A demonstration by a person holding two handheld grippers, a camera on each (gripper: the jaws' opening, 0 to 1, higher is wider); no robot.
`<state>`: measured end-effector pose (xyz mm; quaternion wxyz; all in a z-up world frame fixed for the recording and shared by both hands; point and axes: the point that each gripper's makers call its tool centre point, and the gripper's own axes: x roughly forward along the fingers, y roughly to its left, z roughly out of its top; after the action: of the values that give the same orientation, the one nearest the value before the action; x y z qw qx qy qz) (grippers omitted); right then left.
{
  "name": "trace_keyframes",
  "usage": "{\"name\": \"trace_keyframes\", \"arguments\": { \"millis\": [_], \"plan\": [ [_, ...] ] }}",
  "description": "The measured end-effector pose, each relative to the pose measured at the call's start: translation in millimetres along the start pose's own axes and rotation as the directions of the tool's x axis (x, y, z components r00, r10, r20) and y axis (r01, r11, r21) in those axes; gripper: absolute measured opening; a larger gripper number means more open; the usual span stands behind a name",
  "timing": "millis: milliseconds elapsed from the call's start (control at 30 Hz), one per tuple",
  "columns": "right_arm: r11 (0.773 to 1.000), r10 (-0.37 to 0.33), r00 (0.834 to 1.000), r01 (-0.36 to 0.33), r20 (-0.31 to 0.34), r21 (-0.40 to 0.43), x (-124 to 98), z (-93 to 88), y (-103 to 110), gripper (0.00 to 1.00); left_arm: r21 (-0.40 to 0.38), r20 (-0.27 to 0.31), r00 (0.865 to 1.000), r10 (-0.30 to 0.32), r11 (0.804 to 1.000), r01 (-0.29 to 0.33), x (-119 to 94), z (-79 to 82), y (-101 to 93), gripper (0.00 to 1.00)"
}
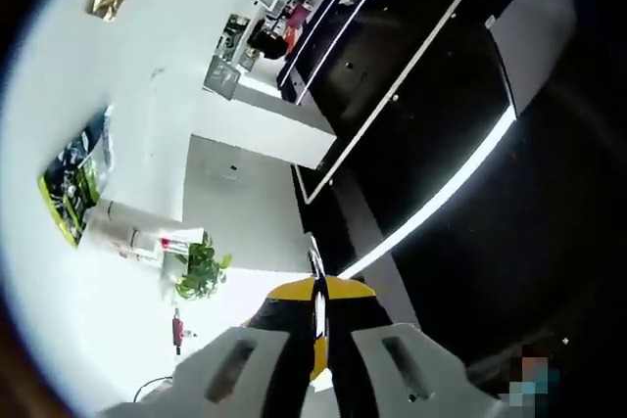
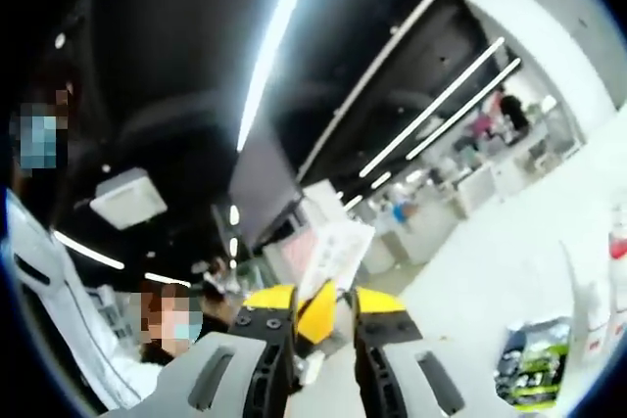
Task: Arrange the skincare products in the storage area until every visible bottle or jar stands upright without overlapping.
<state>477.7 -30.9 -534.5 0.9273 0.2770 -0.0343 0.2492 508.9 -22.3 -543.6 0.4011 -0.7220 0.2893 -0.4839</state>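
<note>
Right gripper view: blurred tongs [image 2: 325, 325], room.

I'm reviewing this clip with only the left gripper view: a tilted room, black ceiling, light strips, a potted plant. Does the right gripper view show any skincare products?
Observer: Barely. What looks like a red-capped bottle sits at that view's right edge, too blurred to identify.
Operator: Is the right gripper working on it?
Observer: No. The right gripper points up toward the dark ceiling with its jaws apart, well away from the bottle.
Operator: Anyone close by?
Observer: Yes, a white sleeve crosses the lower left of that view.
</note>
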Motion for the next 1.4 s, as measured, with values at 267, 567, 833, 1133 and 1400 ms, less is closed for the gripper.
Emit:
{"name": "trace_keyframes", "arguments": {
  "millis": [267, 567, 833, 1133, 1400],
  "plan": [
    [1.0, -0.026, 0.998, 0.027, -0.06, 0.01, -8.1, -9.9, -7.9, 0.16, 0.16, -0.068, 0.996, 0.053, 0.986, -0.041, -5.8, 4.1, -1.3, 0.0],
    [0.999, -0.02, 0.992, 0.024, -0.121, 0.03, -14.7, -17.5, -7.9, 0.19, 0.348, -0.165, 0.975, 0.146, 0.934, -0.082, -12.8, 3.5, 6.1, 0.0],
    [0.999, -0.023, 0.99, 0.027, -0.143, 0.032, -20.6, -17.1, -8.0, 0.18, 0.535, -0.258, 0.936, 0.237, 0.842, -0.066, -20.3, -13.0, 12.4, 0.0],
    [0.999, -0.018, 0.986, 0.026, -0.167, 0.046, -23.7, -23.1, -7.9, 0.13, 0.647, -0.296, 0.909, 0.295, 0.762, -0.036, -26.7, -13.5, 11.1, 0.0],
    [0.999, -0.015, 0.981, 0.023, -0.192, 0.04, -21.7, -28.9, -9.6, 0.06, 0.718, -0.326, 0.881, 0.344, 0.696, -0.007, -33.9, -14.6, 14.7, 0.0]
  ]
}}
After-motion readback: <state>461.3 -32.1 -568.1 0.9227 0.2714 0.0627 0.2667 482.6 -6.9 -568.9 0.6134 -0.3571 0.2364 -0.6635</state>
